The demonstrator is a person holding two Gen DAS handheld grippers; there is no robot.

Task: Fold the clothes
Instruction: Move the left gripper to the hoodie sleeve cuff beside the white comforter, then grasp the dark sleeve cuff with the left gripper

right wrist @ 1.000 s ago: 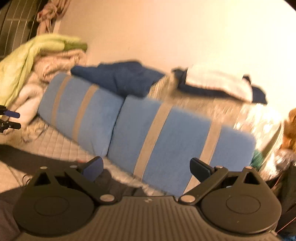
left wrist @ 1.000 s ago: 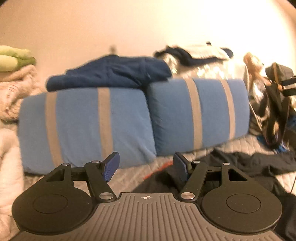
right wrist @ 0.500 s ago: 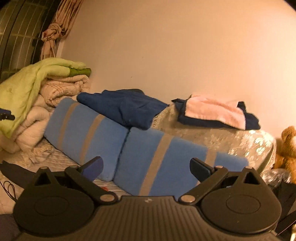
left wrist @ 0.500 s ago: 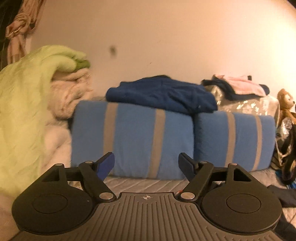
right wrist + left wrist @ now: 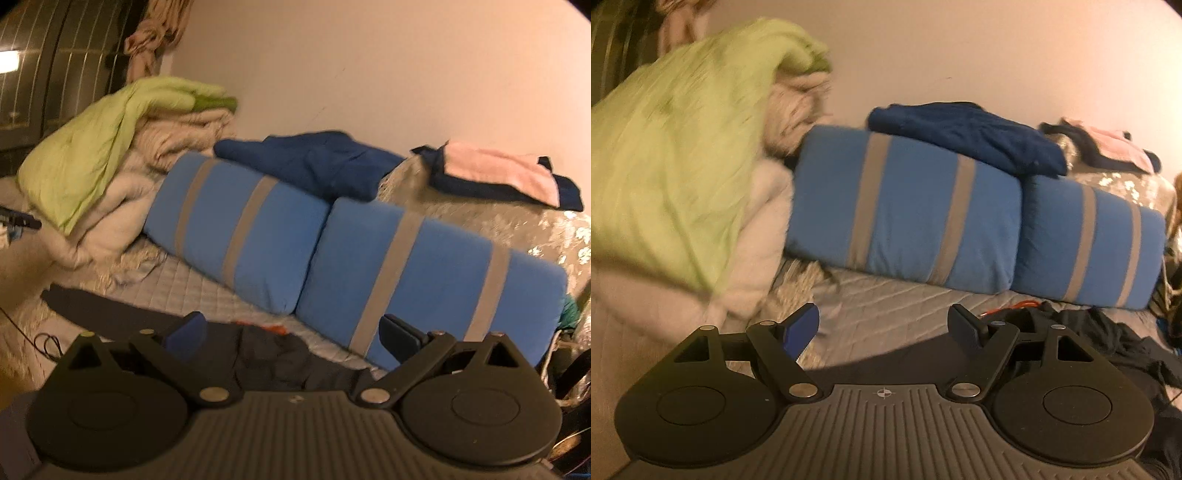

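— Dark fabric, is that the garment to fold?

— Yes. The dark garment (image 5: 280, 354) lies crumpled on the quilted bed cover (image 5: 192, 288), just in front of the two blue pillows (image 5: 413, 273). One flat stretch of it runs out along the cover away from the pillows, toward the blanket pile. A small orange bit (image 5: 275, 328) shows at its edge nearest the pillows.

— And the tools?

— The right gripper (image 5: 295, 334) hangs above the garment with its jaws spread wide and nothing between them. The left gripper (image 5: 884, 325) is also wide apart and empty, over bare cover in front of the pillows; in its view the garment (image 5: 1108, 332) sits off to one side, beneath the second pillow.

— What lies beyond the pillows?

— A navy folded piece (image 5: 314, 162) rests on top of the pillows, where the two meet. Behind the pillows, a pink cloth (image 5: 495, 166) lies on a dark one atop a shiny patterned cover. At the pillows' far end stands a pile of cream blankets (image 5: 177, 136), with a light green blanket (image 5: 92, 147) draped over it.
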